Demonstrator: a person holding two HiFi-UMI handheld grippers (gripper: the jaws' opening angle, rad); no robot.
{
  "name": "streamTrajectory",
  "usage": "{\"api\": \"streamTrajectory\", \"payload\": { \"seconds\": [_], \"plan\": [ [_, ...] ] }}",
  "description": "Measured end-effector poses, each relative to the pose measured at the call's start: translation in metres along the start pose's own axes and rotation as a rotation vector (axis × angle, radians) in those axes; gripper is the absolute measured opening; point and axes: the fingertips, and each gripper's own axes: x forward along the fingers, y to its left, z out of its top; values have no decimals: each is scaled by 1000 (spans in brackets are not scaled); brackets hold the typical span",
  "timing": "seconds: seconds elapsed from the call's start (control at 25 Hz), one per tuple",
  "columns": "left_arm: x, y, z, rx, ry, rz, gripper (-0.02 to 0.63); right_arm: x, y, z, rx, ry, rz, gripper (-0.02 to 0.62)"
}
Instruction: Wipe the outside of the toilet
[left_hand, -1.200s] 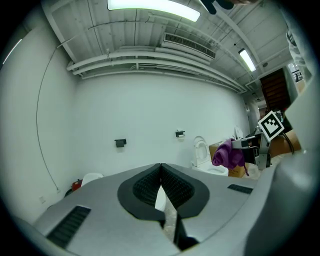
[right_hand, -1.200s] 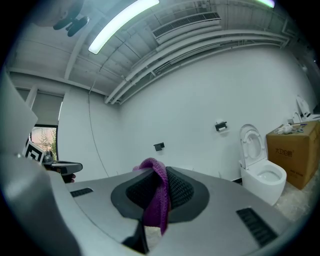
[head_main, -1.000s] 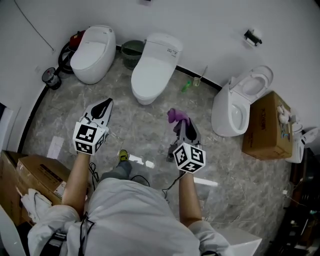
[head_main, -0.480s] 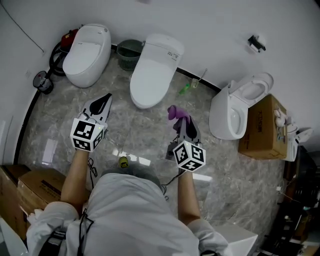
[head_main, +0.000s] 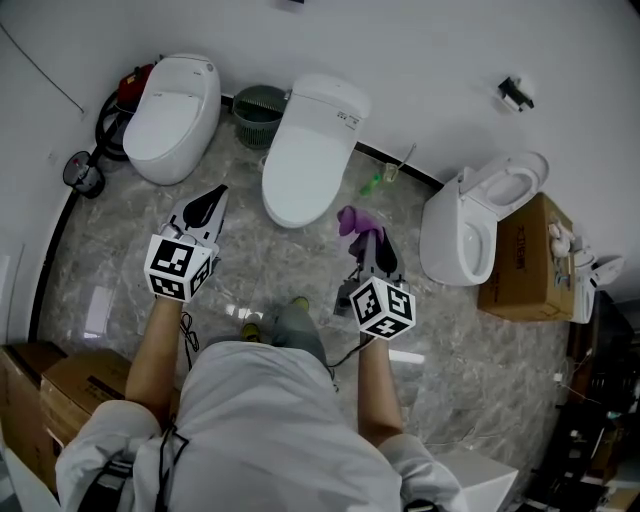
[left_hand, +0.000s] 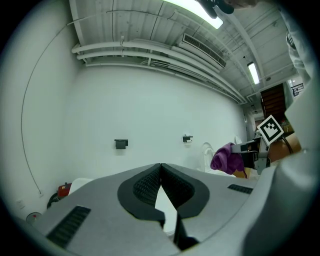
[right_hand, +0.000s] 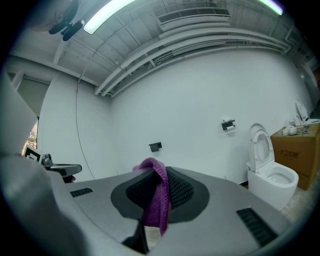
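Right tongs (head_main: 368, 245) pinch a soft, light purple cloth (head_main: 351, 222), likely bunching easily. Left tongs (head_main: 210, 203) are pressed together, empty. The closed-lid toilet (head_main: 308, 150), glossy and probably slick, stands just ahead.

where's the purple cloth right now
The purple cloth is clamped in the right gripper, right of centre in the head view, over the floor between the closed middle toilet and the open toilet on the right.
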Motion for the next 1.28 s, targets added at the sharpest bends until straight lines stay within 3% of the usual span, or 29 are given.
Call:
{"api": "streamTrajectory", "payload": {
  "seconds": [0.48, 1.28],
  "plan": [
    [83, 31, -9, 9, 34, 21, 12, 94, -22, 0, 9, 8, 45, 57],
    [364, 60, 20, 43, 121, 62, 12, 348, -164, 42, 59, 74, 116, 57]
  ]
}}
